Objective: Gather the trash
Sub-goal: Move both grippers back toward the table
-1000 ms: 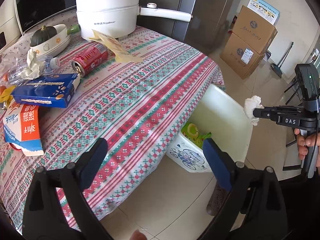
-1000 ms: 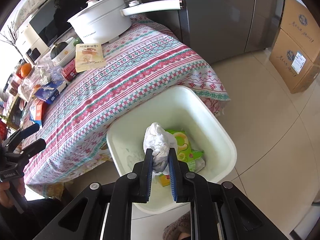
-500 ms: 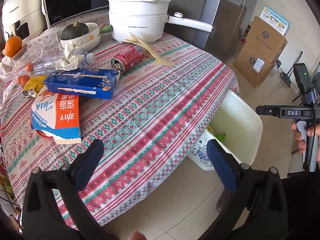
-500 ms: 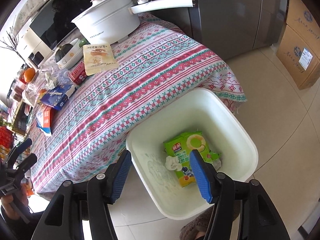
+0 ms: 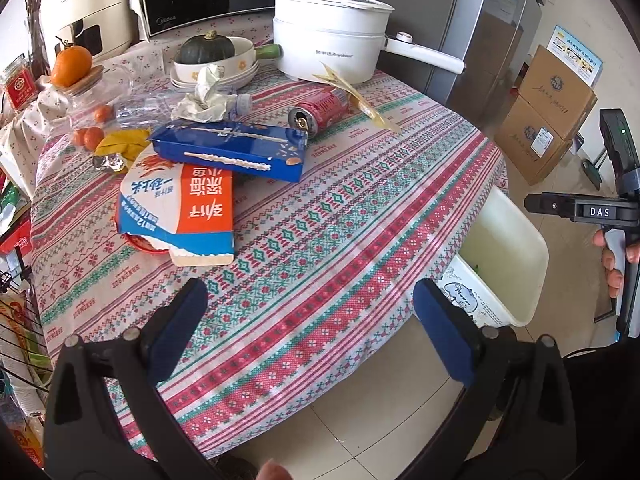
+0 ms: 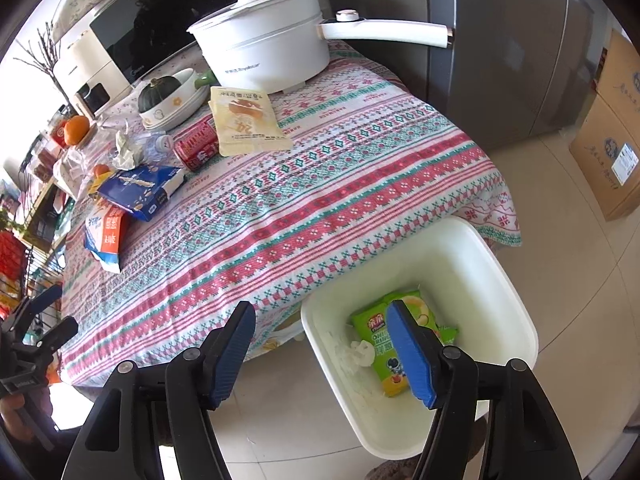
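Hovering with jaws wide and empty, the right gripper [image 6: 320,344] sits above the bin [image 6: 516,292] at the table's [image 5: 360,216] near edge; left gripper [image 5: 308,332], likewise wide, is nearer the orange-and-blue carton [image 5: 180,208], long axis pointing away from it.

You have one red can [image 5: 325,111], two cartons [image 5: 232,152] [image 5: 180,210], one pouch [image 6: 246,120] and one bin [image 6: 496,280] holding two items.
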Demonstrator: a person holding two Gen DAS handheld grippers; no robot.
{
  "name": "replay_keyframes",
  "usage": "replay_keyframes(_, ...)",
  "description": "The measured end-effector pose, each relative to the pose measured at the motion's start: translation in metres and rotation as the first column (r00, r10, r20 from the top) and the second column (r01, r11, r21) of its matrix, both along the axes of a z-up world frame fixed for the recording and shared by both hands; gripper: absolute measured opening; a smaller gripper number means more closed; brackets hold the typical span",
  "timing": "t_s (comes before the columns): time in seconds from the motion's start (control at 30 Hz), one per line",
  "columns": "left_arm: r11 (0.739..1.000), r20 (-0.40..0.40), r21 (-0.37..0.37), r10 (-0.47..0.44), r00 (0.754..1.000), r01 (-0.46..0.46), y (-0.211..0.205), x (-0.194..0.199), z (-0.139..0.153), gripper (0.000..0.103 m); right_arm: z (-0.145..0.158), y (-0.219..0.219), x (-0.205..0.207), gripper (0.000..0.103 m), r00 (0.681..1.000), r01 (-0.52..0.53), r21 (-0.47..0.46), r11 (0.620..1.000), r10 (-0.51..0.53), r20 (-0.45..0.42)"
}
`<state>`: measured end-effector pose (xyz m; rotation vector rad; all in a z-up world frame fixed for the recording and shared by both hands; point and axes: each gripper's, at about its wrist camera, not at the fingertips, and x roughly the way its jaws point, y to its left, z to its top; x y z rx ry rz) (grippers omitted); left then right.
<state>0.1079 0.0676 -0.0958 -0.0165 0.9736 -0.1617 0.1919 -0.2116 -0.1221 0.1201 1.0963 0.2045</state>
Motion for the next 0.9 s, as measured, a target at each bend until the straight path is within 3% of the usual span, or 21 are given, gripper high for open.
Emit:
replay_keyframes(0.47,0.988,0.021,0.057,0.143,0.990,-0.144,0.073,0.005,-0.001,0.102,0.013,0.092,0.022,0.077,0.991,-0.126,0.000,0.992,0.126,0.041)
replay_keyframes(0.67,0.949,0.061,0.196,0.242,0.968,-0.249,0.105,0.031,-0.017,0.102,0.006,0.130,0.035,0.078,0.985,-0.165,-0.054,0.985,0.167,0.039)
replay_keyframes(0.83,0.955,-0.021,0.085,0.288,0.957,-0.286,0.115,0.057,-0.035,0.102,0.001,0.149,0.052,0.078,0.985,-0.173,-0.021,0.985,0.173,0.024)
replay_keyframes(0.9,0.953,-0.019,0.056,0.298,0.954,-0.296,0.114,0.064,-0.037,0.102,-0.001,0.153,0.058,0.078,0.986,-0.165,-0.007,0.986,0.165,0.022)
